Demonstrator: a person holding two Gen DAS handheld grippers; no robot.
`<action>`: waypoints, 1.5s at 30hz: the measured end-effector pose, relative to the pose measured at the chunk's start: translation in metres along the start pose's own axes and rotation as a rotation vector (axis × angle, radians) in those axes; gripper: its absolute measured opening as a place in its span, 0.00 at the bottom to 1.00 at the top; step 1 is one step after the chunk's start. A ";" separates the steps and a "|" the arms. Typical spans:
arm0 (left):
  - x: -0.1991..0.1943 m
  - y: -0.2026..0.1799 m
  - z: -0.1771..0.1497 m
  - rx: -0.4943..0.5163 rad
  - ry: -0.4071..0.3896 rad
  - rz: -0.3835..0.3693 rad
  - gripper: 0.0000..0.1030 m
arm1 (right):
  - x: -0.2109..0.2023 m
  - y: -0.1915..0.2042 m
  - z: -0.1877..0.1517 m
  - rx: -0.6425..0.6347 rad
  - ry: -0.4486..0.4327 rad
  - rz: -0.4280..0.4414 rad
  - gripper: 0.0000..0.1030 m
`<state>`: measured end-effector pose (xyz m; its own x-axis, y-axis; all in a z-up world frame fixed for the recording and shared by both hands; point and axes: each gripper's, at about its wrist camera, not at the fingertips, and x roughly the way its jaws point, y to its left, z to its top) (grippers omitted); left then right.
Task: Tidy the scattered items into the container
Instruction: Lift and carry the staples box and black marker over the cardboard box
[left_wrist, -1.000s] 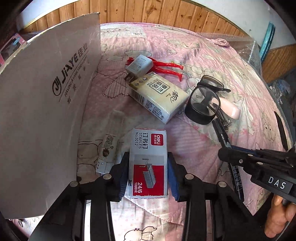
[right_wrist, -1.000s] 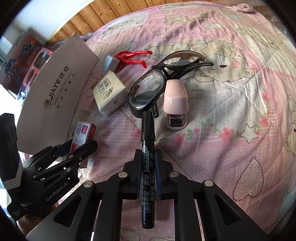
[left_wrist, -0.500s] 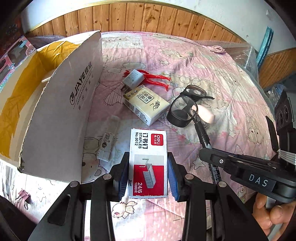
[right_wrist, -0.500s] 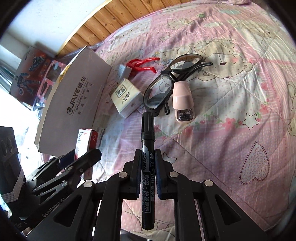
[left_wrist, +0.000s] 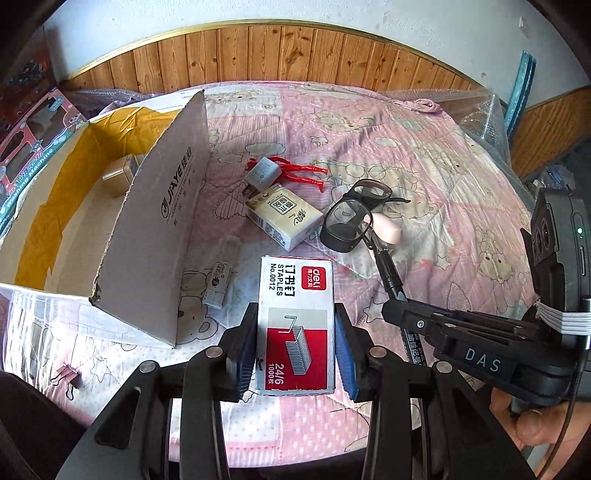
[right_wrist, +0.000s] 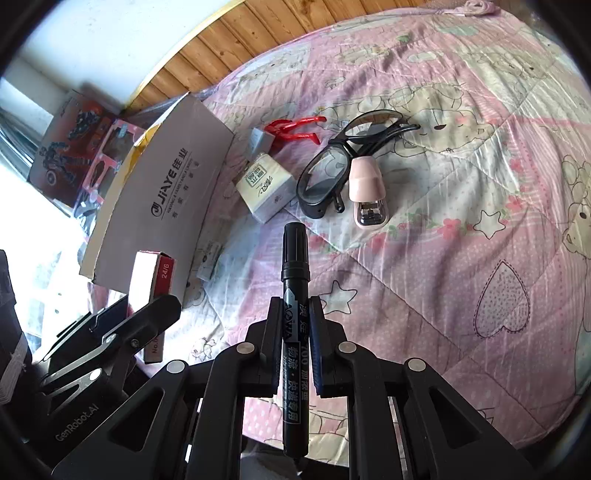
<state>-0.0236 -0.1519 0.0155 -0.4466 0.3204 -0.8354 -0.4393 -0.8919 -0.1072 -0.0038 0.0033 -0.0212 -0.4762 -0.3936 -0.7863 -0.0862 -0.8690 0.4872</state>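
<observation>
My left gripper (left_wrist: 295, 314) is shut on a white and red staples box (left_wrist: 295, 314), held above the pink quilt. The right gripper (right_wrist: 294, 310) is shut on a black marker (right_wrist: 295, 280), its cap pointing forward. An open cardboard box (left_wrist: 159, 218) stands at the left with its printed flap upright; a small tan box (left_wrist: 118, 175) lies inside. On the quilt lie a cream tissue pack (left_wrist: 284, 218), a grey charger (left_wrist: 261, 173), a red clip (left_wrist: 303, 171), black glasses (left_wrist: 351, 218), a pink stapler (right_wrist: 367, 188) and a small white tube (left_wrist: 218, 284).
A binder clip (left_wrist: 68, 374) lies near the quilt's front left edge. Toy boxes (right_wrist: 74, 147) stand beyond the cardboard box. A wood-panelled wall (left_wrist: 295, 55) runs behind the bed. A hand (left_wrist: 532, 421) holds the right gripper at the lower right.
Both grippers have risen and pulled back from the quilt with their loads. The cardboard box's inside has come into the left wrist view.
</observation>
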 end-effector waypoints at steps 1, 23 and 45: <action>-0.002 -0.001 0.000 0.001 -0.005 -0.001 0.38 | -0.001 0.001 -0.001 -0.005 -0.001 0.000 0.13; -0.050 0.019 -0.017 -0.070 -0.095 -0.032 0.38 | -0.020 0.047 -0.027 -0.158 -0.033 0.008 0.13; -0.083 0.085 -0.018 -0.188 -0.127 0.030 0.38 | -0.029 0.117 -0.025 -0.267 -0.053 0.055 0.13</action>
<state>-0.0100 -0.2605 0.0660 -0.5570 0.3195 -0.7666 -0.2764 -0.9417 -0.1916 0.0215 -0.0947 0.0496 -0.5194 -0.4326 -0.7369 0.1718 -0.8976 0.4059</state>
